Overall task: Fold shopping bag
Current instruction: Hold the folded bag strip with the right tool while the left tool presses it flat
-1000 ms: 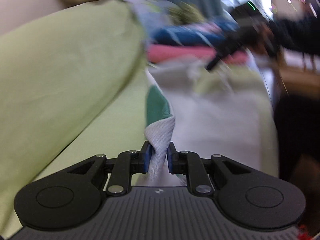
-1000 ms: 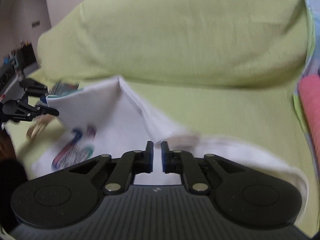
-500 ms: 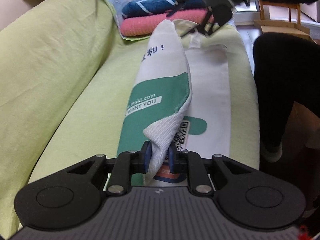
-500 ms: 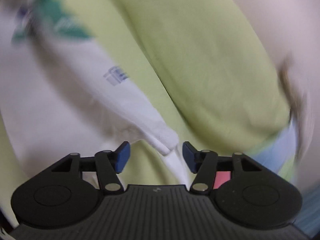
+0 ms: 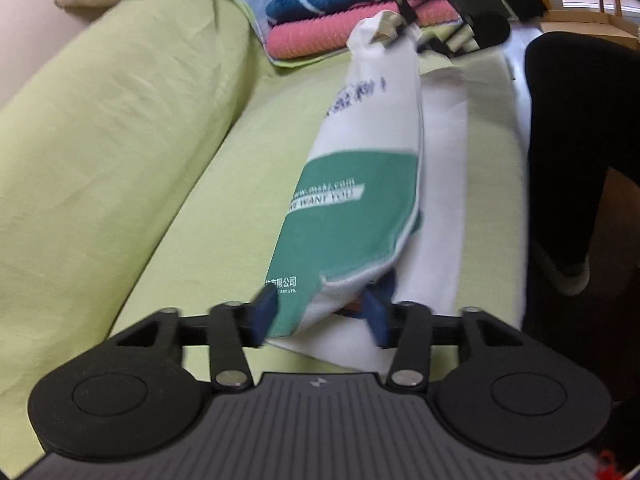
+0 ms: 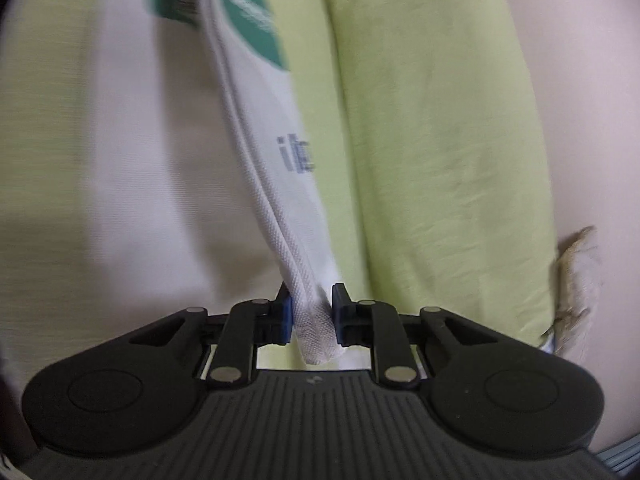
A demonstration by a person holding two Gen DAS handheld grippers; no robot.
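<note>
The left gripper (image 5: 320, 312) has its jaws opening, the near corner of the shopping bag (image 5: 360, 184) loose between them. The right gripper (image 6: 310, 318) is closing on the bag's far end, its pads pressing the folded hem. The bag lies lengthwise along the sofa seat (image 5: 224, 208), near its front edge. Folded towels (image 5: 332, 12) are stacked at the seat's far end.
</note>
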